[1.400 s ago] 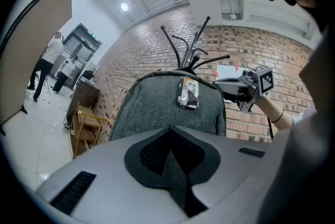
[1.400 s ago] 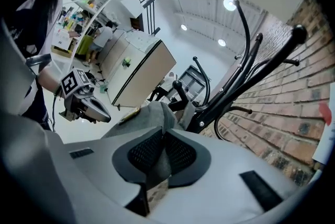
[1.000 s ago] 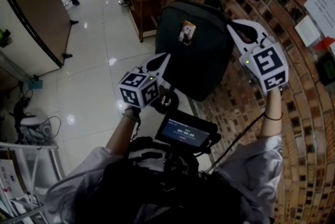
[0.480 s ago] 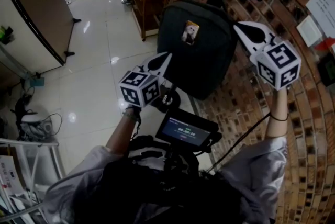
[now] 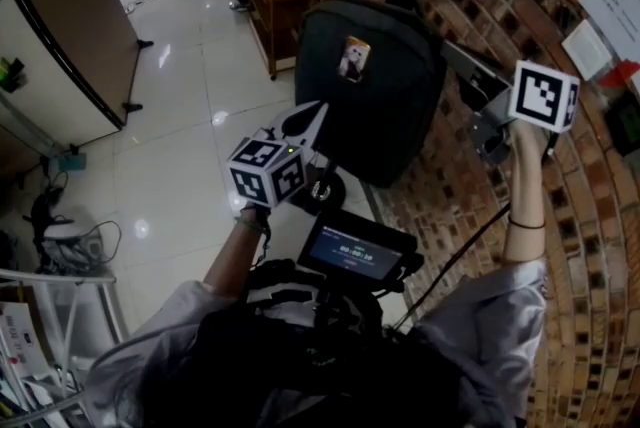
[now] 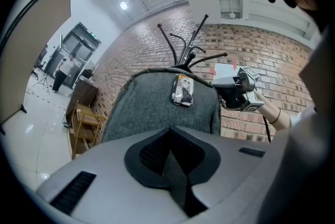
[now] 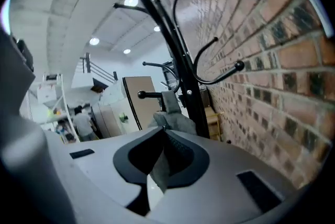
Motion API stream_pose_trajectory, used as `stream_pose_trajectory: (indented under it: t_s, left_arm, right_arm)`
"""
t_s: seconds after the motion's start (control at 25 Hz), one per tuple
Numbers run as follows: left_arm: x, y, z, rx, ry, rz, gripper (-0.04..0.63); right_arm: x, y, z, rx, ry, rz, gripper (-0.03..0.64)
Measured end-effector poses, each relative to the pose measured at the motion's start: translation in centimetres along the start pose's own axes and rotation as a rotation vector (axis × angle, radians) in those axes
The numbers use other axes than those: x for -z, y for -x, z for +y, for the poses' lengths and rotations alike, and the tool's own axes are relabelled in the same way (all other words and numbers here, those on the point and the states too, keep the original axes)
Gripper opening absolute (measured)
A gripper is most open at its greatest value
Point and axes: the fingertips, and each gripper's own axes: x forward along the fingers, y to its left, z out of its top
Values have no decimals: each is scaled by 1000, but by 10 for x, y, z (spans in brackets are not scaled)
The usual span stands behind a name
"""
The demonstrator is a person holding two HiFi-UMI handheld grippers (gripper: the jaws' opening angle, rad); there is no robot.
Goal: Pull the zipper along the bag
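R gripper [image 7: 163, 131] tight on bag [image 5: 372, 116]

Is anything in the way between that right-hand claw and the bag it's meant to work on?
Nothing visible stands between them. The right gripper is at the upper right edge of the bag, and its jaws are closed on a gray strip that looks like part of the bag.
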Motion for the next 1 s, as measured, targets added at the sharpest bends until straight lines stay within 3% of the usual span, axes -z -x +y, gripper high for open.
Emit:
stream_pose_trajectory:
  t_s: [0.12, 0.72, 1.0]
  left_arm:
    - [1, -1, -3, 6, -5, 6, 6]
    - [1, -6, -22, 56, -29, 25, 6]
    - [-2, -14, -46, 114, -116, 29, 6]
  right_arm:
    - [2, -2, 12, -140, -88, -21, 12]
    - [13, 9, 4, -138, -141, -63, 14]
    - [19, 12, 1, -132, -140, -81, 15]
